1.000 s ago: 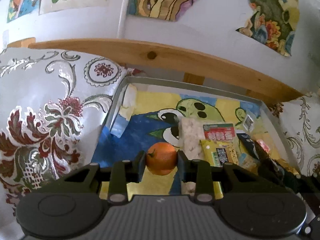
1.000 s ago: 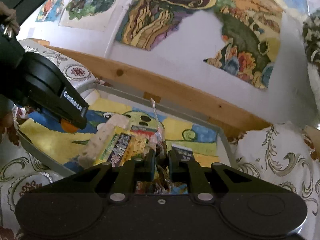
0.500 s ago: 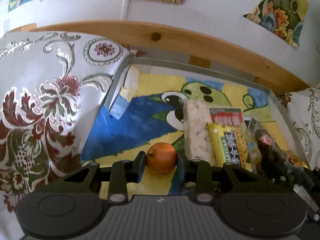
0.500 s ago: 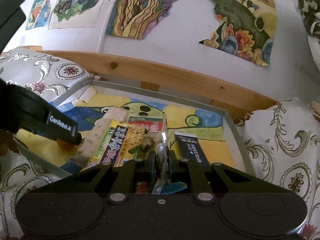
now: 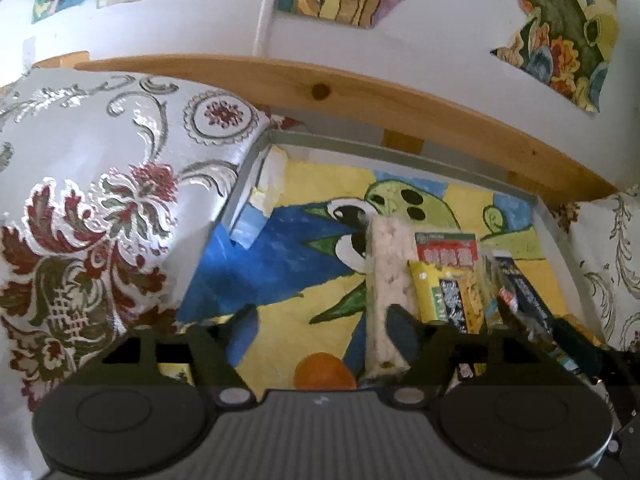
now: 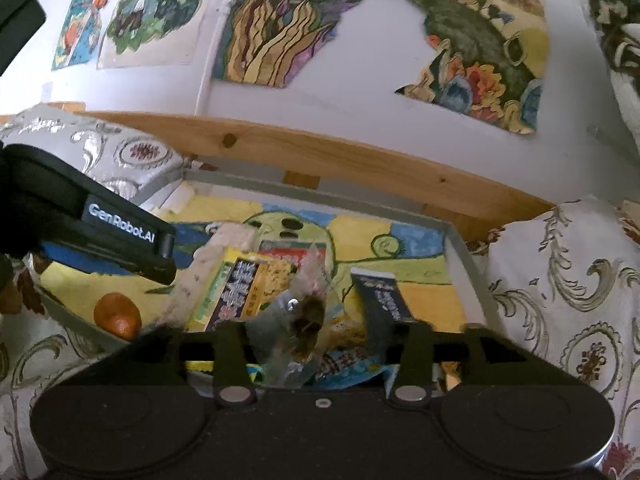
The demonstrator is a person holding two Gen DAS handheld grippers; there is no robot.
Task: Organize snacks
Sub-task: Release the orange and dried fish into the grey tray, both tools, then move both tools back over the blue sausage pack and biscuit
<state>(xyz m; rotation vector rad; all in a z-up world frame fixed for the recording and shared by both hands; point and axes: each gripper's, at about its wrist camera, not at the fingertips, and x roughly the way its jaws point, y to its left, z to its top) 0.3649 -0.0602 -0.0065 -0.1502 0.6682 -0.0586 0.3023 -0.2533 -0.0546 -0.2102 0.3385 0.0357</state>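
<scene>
The fingers of the left gripper stand wide apart with nothing between them, and the orange lies free on the tray's painted floor below the gap, close to the tray's near edge and just beside the long pale rice-cracker bar; it looks put down there as the leftmost piece of a row. The fingers of the right gripper are spread as well, and the clear crinkled packet with something dark inside sits loose in the gap, resting on the other snacks near the tray's near edge; neither finger visibly presses it, so it seems released. The tray, grey-rimmed and lined with a bright painting, lies on the patterned bedcover against a wooden rail, and the snacks lie lengthwise side by side on its right half, probably so each stays easy to see. Counted: one orange, one rice-cracker bar, one yellow packet, one red-and-green packet behind it, one dark blue packet, one clear packet; a light blue wrapper shows underneath, but what it is cannot be told.
</scene>
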